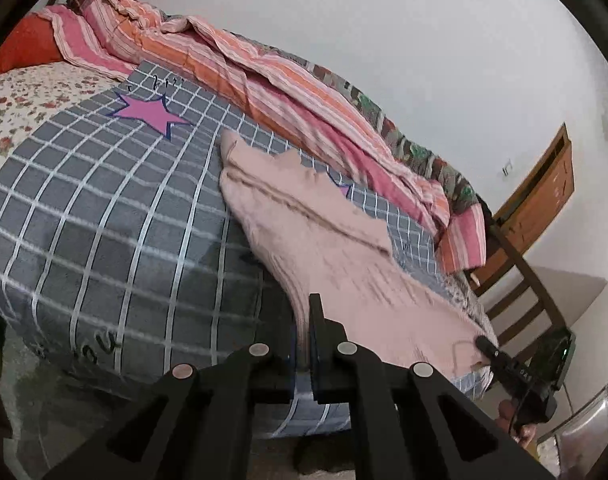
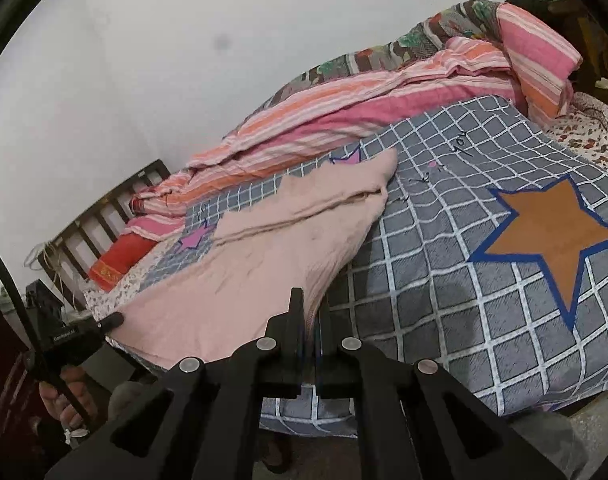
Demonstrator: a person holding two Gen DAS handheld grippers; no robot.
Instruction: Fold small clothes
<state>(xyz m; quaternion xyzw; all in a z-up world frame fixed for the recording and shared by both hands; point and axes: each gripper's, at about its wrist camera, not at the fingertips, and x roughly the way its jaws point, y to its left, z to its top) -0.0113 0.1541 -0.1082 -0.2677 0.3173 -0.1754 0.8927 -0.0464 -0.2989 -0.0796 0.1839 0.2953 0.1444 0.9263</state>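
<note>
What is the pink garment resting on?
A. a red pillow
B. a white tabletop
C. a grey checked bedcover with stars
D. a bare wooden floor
C: the pink garment lies spread on the grey checked bedcover, its near edge pinched by both grippers.

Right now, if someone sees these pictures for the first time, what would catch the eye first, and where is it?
First is the pale pink knitted garment, spread on the grey bedcover with white checks, its near edge pinched by both the left hand-held gripper and the right hand-held gripper. Next is the big orange star with a blue outline printed on the bedcover to the right of the garment. Behind, the pink and orange striped quilt lies bunched along the wall.
</note>
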